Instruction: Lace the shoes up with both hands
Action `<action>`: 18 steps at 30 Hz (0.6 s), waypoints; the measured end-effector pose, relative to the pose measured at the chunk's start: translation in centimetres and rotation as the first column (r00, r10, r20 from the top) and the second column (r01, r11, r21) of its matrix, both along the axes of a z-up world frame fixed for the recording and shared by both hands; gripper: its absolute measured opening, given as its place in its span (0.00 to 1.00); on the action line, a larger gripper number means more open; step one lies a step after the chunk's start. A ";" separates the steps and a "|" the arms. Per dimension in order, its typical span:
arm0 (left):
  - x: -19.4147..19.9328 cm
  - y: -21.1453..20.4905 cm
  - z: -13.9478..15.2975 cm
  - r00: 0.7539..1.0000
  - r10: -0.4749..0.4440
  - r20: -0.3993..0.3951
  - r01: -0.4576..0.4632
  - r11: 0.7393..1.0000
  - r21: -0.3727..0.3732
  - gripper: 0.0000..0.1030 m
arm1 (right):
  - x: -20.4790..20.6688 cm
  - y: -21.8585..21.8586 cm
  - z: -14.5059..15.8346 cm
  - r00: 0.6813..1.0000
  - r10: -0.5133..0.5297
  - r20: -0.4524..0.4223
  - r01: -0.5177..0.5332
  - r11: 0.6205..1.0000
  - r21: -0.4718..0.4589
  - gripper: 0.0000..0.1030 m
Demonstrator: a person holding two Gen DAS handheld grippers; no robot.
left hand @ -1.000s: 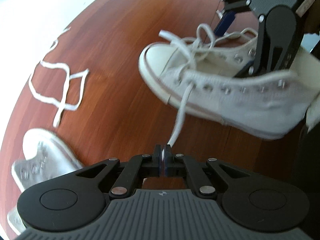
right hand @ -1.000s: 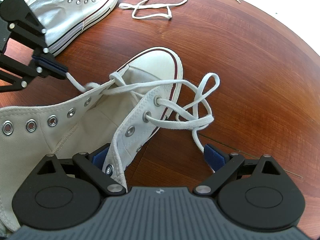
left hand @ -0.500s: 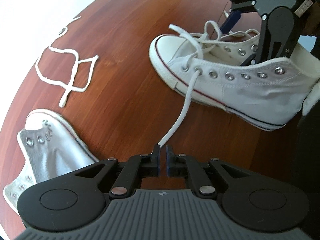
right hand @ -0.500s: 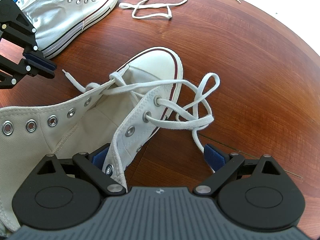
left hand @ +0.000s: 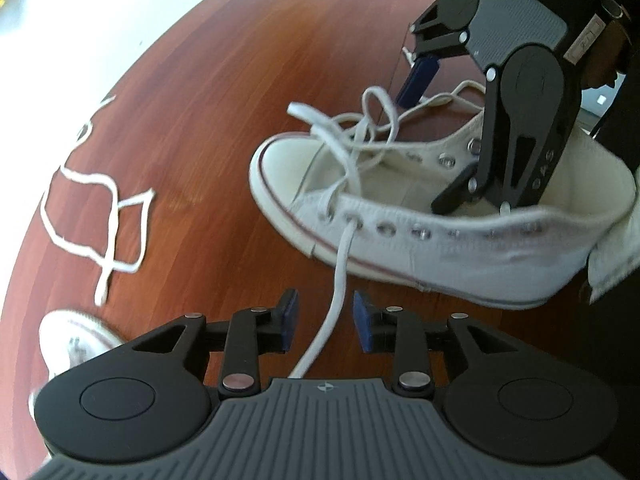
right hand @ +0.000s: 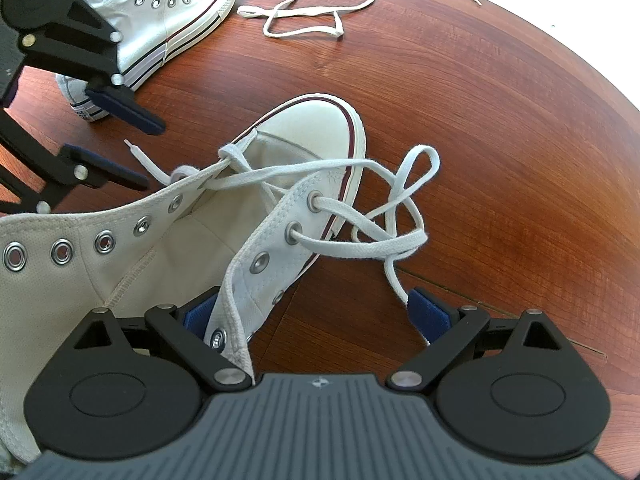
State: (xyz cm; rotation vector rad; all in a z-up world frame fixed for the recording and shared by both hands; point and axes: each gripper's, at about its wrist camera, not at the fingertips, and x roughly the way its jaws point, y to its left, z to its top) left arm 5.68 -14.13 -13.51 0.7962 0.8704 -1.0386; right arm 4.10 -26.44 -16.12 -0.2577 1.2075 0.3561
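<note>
A white high-top shoe [left hand: 400,240] [right hand: 312,128] lies on the wooden table, its lace [left hand: 340,280] [right hand: 360,240] threaded through the eyelets nearest the toe. One lace end hangs from a lower eyelet and runs between the pads of my left gripper [left hand: 325,320] [right hand: 136,144]. Those jaws are opening and do not press on it. My right gripper [right hand: 316,312] [left hand: 440,140] stands wide open over the shoe's mouth, one finger inside the shoe and the eyelet flap between its pads. The other lace end loops loosely beside the toe.
A second white high-top [right hand: 160,20] [left hand: 76,344] without a lace lies off to one side. A loose white lace [right hand: 312,20] [left hand: 100,220] is strewn on the red-brown table [right hand: 500,120] near its rounded edge.
My left gripper was shut on the lace tip; its jaws have spread and let the lace go, and it has shifted closer along the lace. The right gripper has not moved.
</note>
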 end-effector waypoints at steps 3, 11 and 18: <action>0.0 -0.8 -0.1 1.000 -0.015 0.003 0.015 1.000 -0.004 0.31 | 0.2 -0.1 0.0 1.000 0.006 0.000 -0.006 1.000 0.000 0.93; 0.3 -2.1 -0.6 0.999 -0.043 0.009 0.043 0.999 0.002 0.10 | 0.2 -0.2 0.0 1.000 0.006 0.001 -0.006 1.000 0.000 0.93; -0.1 -2.3 -0.9 0.998 -0.029 0.049 0.029 1.000 0.005 0.02 | 0.2 -0.2 0.0 1.000 0.006 0.001 -0.006 1.000 -0.002 0.93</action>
